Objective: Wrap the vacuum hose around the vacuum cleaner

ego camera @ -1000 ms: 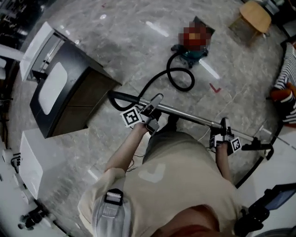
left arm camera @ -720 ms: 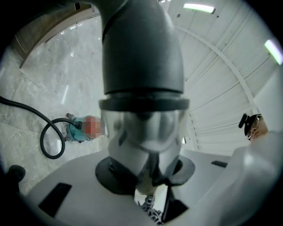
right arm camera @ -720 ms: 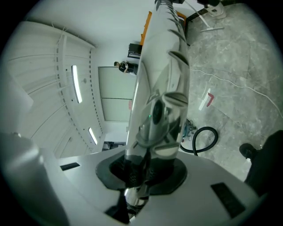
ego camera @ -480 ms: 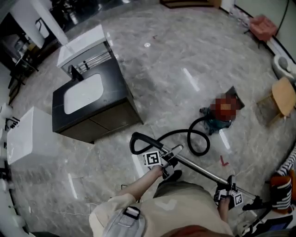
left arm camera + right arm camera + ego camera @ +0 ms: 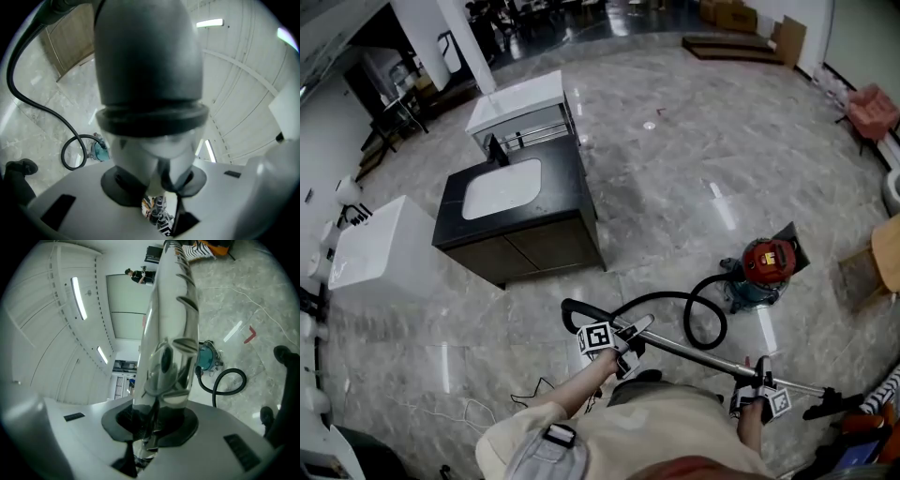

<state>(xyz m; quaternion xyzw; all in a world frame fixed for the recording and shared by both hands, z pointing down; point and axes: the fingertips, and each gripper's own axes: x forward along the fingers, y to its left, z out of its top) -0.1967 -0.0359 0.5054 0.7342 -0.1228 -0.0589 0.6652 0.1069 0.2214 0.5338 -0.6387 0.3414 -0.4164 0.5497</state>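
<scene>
Left gripper (image 5: 628,334): jaws clamped on the dark handle cuff (image 5: 145,61). Right gripper (image 5: 757,382): clamped on the chrome wand (image 5: 698,353). Vacuum cleaner (image 5: 764,267) stands on the floor (image 5: 675,141), its hose (image 5: 675,294) looped beside it and unwrapped; since a second ago the person has turned, swinging the wand round.

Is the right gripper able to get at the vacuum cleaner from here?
Probably not yet. The right gripper is shut on the wand, and the vacuum cleaner stands apart on the floor; nothing blocks the way.
</scene>
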